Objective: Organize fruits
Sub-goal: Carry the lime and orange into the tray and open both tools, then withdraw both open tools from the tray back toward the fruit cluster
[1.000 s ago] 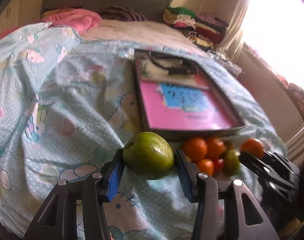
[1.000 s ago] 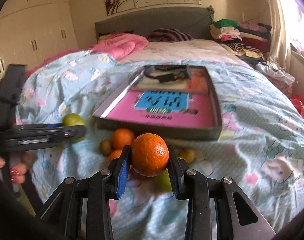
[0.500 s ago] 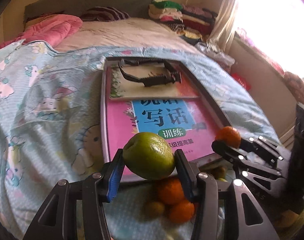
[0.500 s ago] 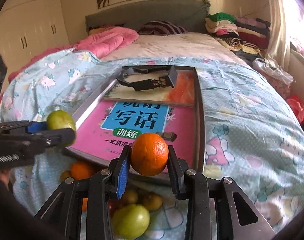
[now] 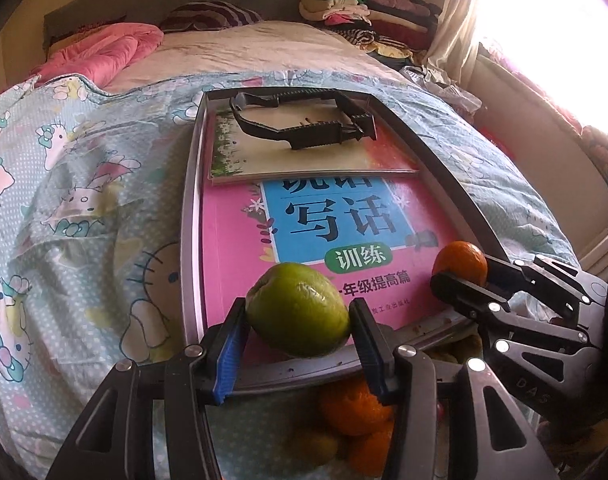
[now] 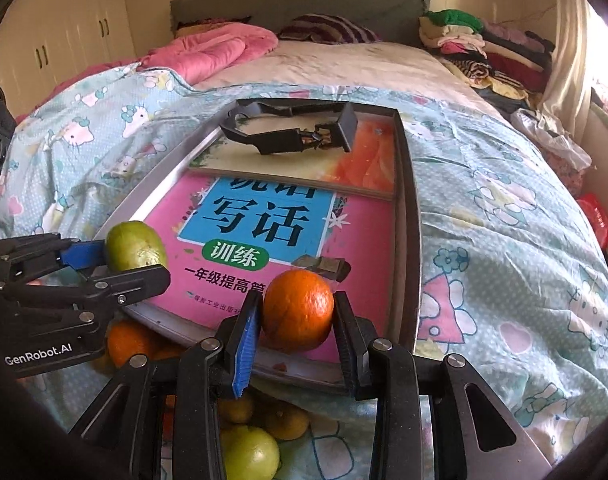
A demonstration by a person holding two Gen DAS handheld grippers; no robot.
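While you carry both fruits over the near end of the tray (image 5: 192, 216), nothing is set down yet: your left gripper (image 5: 298, 316) clamps the green fruit (image 5: 298, 314) and your right gripper (image 6: 298, 312) pinches the orange (image 6: 298, 310), though its jaws have just been easing apart around it. No fruit lies in the tray, only the pink book (image 6: 260, 232) and a black clip (image 6: 292, 132). By my reading, most work remains, since the fruit pile (image 6: 248, 440) waits on the blanket (image 6: 503, 264) below the rim.
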